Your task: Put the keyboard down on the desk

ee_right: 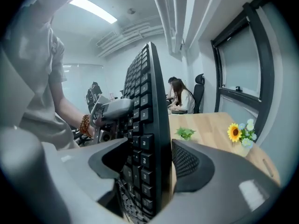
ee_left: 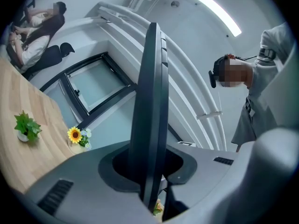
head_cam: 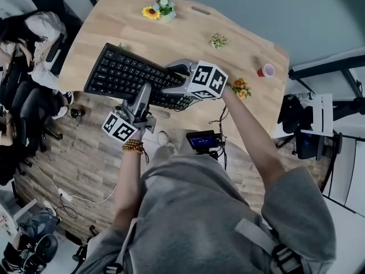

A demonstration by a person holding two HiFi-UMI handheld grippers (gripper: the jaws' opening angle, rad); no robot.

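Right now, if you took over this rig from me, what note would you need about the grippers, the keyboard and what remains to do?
Left gripper: shut on the keyboard, clamping its near long edge.
Right gripper: jaws wide around the same edge. A thin strip of desk shows beside one pad, so it seems not clamped.
Keyboard: keys up, over the near left part of the desk, apparently not yet resting on it.
Done: keyboard is at the desk.
Left: lower it flat onto the wood, then open both grippers.
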